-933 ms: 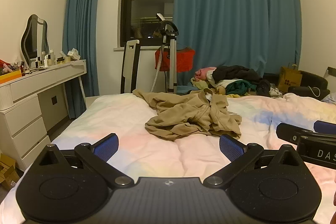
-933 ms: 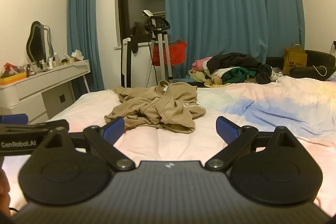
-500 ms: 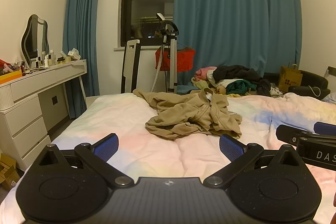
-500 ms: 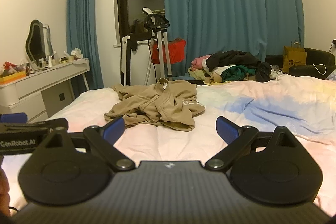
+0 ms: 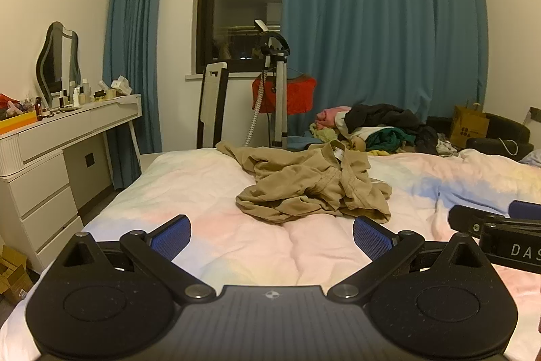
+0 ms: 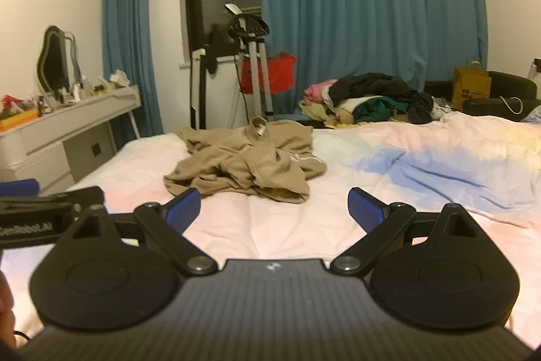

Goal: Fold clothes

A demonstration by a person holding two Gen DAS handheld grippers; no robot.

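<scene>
Lying crumpled, tan garment [image 5: 311, 185] apparently beyond both hand-held grippers.

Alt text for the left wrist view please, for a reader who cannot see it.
A crumpled tan garment lies unfolded on a pastel bed, ahead of the open, empty left tool. The right tool shows at the right edge. Behind stand blue curtains, a white dresser and a pile of clothes.
</scene>
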